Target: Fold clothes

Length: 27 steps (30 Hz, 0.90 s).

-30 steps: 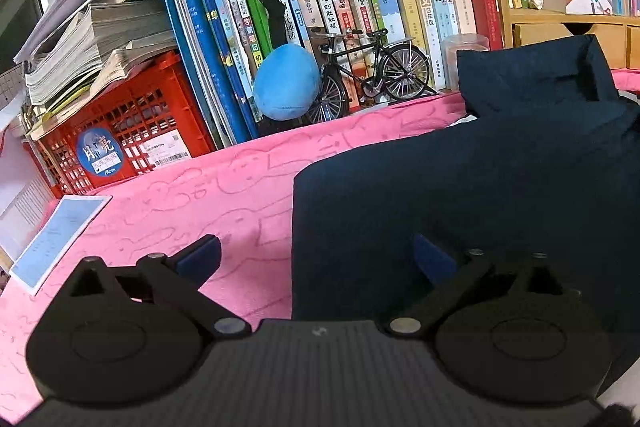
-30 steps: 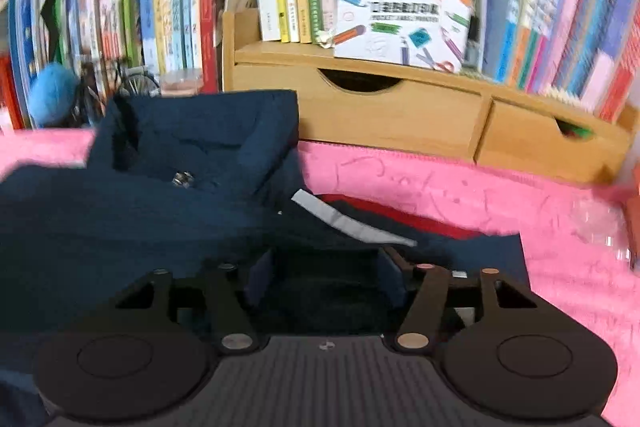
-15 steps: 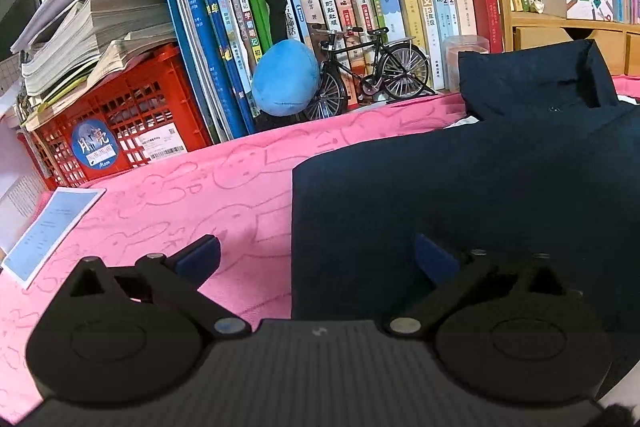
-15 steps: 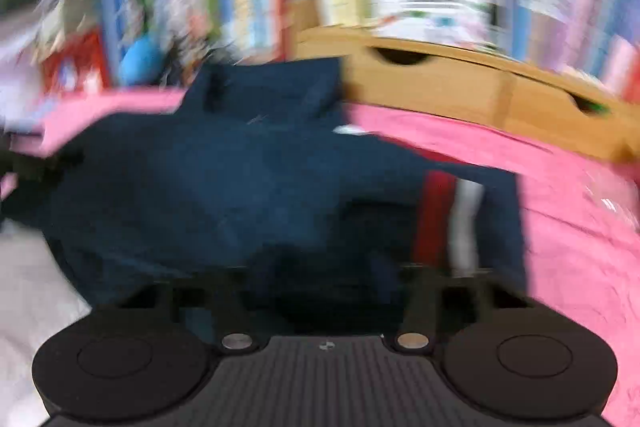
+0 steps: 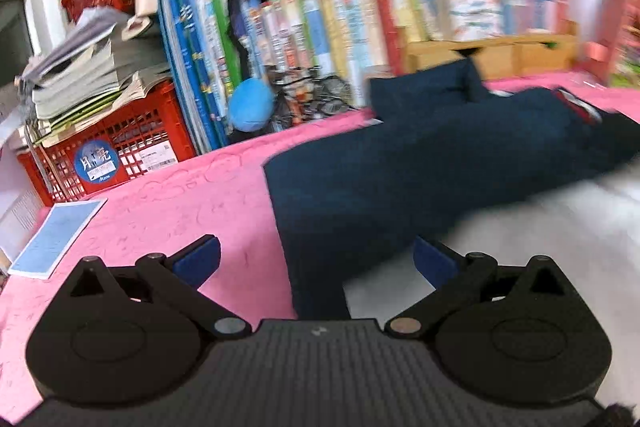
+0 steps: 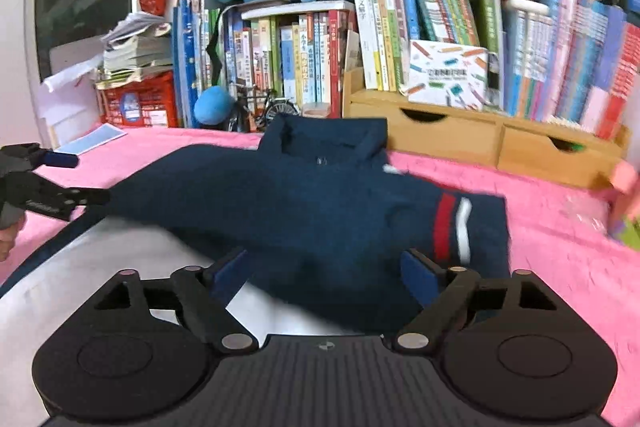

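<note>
2 tools are spread wide and hold nothing: your left tool [image 5: 316,259] hovers over the near left edge of the navy collared shirt with red and white sleeve stripes [image 6: 320,195], your right tool [image 6: 322,273] over its near hem, on the pink-covered bench [image 5: 168,211].

Red crate [image 5: 120,143] sticker [image 5: 95,161] reads "月亮".
</note>
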### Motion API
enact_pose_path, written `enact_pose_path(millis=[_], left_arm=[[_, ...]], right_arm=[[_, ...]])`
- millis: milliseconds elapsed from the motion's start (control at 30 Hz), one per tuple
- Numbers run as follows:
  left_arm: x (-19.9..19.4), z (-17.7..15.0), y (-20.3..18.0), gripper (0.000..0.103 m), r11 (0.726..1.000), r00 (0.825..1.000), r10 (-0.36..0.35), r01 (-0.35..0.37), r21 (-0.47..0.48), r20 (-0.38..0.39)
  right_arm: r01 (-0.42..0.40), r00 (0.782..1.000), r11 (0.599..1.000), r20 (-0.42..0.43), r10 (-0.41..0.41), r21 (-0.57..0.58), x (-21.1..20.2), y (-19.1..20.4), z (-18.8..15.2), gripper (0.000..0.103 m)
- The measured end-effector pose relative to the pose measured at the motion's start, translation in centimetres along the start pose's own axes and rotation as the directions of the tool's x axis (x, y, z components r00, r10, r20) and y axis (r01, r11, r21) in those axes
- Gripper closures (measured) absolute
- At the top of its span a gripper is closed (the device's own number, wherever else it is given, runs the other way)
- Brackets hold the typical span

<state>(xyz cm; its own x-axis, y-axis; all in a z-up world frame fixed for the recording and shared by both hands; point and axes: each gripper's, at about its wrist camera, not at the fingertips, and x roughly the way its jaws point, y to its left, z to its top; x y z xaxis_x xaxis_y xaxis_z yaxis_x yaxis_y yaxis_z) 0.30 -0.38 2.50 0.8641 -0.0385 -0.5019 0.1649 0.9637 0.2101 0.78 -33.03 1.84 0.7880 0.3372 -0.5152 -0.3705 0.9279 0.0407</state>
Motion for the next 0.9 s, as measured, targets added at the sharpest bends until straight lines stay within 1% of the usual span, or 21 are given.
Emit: enact_pose_path(millis=[33, 100, 167, 233, 300, 333, 367, 400, 433, 500, 533, 567, 600, 633, 667, 733, 767, 833, 900], left_arm=[[-1.3, -0.5, -0.3, 0.0, 1.0, 1.0, -0.02, 0.019, 0.011, 0.011], [-3.3, -0.9, -2.1, 0.0, 0.997, 0.997, -0.07, 0.069, 0.018, 0.037], [-4.5, -1.2, -4.5, 0.0, 0.991, 0.992, -0.117, 0.113, 0.067, 0.051], [-5.8, -1.7, -6.9, 0.0, 0.98, 0.985, -0.16, 0.151, 0.13, 0.061], [-6.5, -3.2, -8.4, 0.0, 0.967, 0.988, -0.151, 0.141, 0.211, 0.032], [-6.8, -4.0, -9.1, 0.0, 0.958, 0.99, -0.143, 0.134, 0.252, 0.015], [-7.3, -5.0, -9.0, 0.0, 0.957, 0.991, -0.13, 0.118, 0.266, 0.026], [-8.0, -5.8, -8.6, 0.0, 0.961, 0.992, -0.121, 0.107, 0.255, 0.04], [-8.6, -6.4, -7.9, 0.0, 0.968, 0.992, -0.117, 0.106, 0.228, 0.037], [-9.4, -7.1, -6.3, 0.0, 0.983, 0.996, -0.092, 0.09, 0.158, 0.009], [-9.9, -7.5, -5.5, 0.0, 0.99, 0.996, -0.091, 0.091, 0.111, -0.003], [-10.3, -8.0, -4.7, 0.0, 0.994, 0.995, -0.094, 0.095, 0.062, -0.013], [-10.7, -8.3, -4.2, 0.0, 0.995, 0.995, -0.098, 0.098, 0.024, -0.022], [-11.1, -8.6, -3.8, 0.0, 0.995, 0.994, -0.102, 0.101, -0.012, -0.03], [-11.6, -8.8, -3.8, 0.0, 0.996, 0.995, -0.09, 0.089, -0.025, -0.032], [-12.7, -9.2, -4.4, 0.0, 0.999, 0.999, -0.034, 0.034, -0.008, -0.034], [-13.3, -9.3, -4.6, 0.0, 1.0, 0.999, -0.013, 0.013, -0.01, -0.04], [-13.9, -8.9, -5.0, 0.0, 0.997, 0.994, 0.034, -0.041, -0.066, -0.099], [-14.1, -8.3, -5.7, 0.0, 0.986, 0.981, 0.065, -0.09, -0.137, -0.182]], right_arm=[[0.002, 1.0, 1.0, 0.005, -0.002, -0.001, -1.3, 0.4, -0.9, 0.015], [-0.02, 0.999, 1.0, 0.036, 0.02, -0.007, -3.4, 2.1, -2.7, 0.014], [-0.072, 0.996, 0.997, 0.058, 0.073, -0.025, -4.7, 4.7, -4.0, 0.013], [-0.149, 0.986, 0.985, 0.06, 0.154, -0.081, -5.7, 8.0, -5.5, 0.012], [-0.208, 0.975, 0.966, 0.049, 0.217, -0.153, -6.5, 10.6, -7.1, 0.009], [-0.221, 0.972, 0.956, 0.037, 0.232, -0.194, -7.0, 11.8, -8.1, 0.006], [-0.218, 0.973, 0.948, 0.023, 0.229, -0.232, -7.4, 12.6, -9.1, 0.006], [-0.198, 0.978, 0.944, 0.009, 0.208, -0.265, -7.9, 12.9, -10.3, 0.006], [-0.178, 0.983, 0.945, 0.002, 0.186, -0.274, -8.3, 12.6, -11.1, 0.005], [-0.146, 0.988, 0.974, 0.015, 0.151, -0.175, -9.5, 10.0, -12.6, 0.003], [-0.117, 0.993, 0.986, 0.012, 0.119, -0.121, -9.9, 8.6, -13.2, 0.002], [-0.079, 0.996, 0.994, 0.026, 0.081, -0.07, -10.6, 6.9, -13.9, 0.003], [-0.035, 0.999, 0.998, 0.037, 0.037, -0.053, -11.4, 5.7, -14.5, 0.002], [0.053, 0.998, 0.998, 0.045, -0.051, -0.044, -12.3, 4.7, -15.1, 0.0], [0.092, 0.995, 0.996, 0.04, -0.091, -0.009, -13.1, 3.8, -15.5, 0.0], [0.142, 0.989, 0.987, 0.02, -0.144, 0.073, -14.8, 1.9, -16.2, 0.0], [0.169, 0.985, 0.981, 0.015, -0.171, 0.096, -15.7, 1.4, -16.7, 0.0], [0.213, 0.976, 0.968, 0.012, -0.217, 0.13, -17.6, 1.1, -17.5, 0.0], [0.228, 0.972, 0.963, 0.023, -0.234, 0.142, -19.0, 2.3, -17.9, 0.0]])
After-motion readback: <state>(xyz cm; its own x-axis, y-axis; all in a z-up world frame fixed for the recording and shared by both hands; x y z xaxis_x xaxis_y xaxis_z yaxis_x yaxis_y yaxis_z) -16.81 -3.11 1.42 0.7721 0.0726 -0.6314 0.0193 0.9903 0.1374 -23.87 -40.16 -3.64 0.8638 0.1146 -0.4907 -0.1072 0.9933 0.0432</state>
